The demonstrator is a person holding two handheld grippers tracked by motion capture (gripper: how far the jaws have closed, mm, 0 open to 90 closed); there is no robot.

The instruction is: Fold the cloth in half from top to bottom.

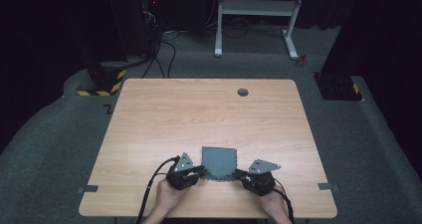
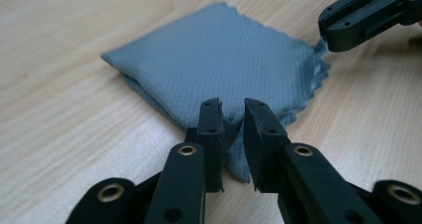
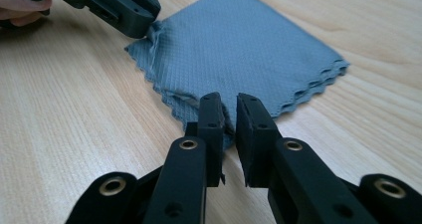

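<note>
In the high view, a folded grey cloth (image 1: 219, 163) is seen near the table's (image 1: 199, 114) near edge, flanked by the left gripper (image 1: 201, 169) and right gripper (image 1: 238, 173). In the left gripper view, the jaws are slightly parted, the cloth's near corner between them, seemingly released. In the right gripper view, the same holds at the right corner. The fold looks finished; withdrawal comes next.

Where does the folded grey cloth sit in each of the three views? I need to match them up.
High view: the grey cloth lies near the table's front edge, between the left gripper and right gripper.
Left gripper view: cloth centre, a corner between the fingers.
Right gripper view: cloth upper centre, a corner between the fingers.
Shared landmark: the cloth's zigzag-cut edge.
</note>
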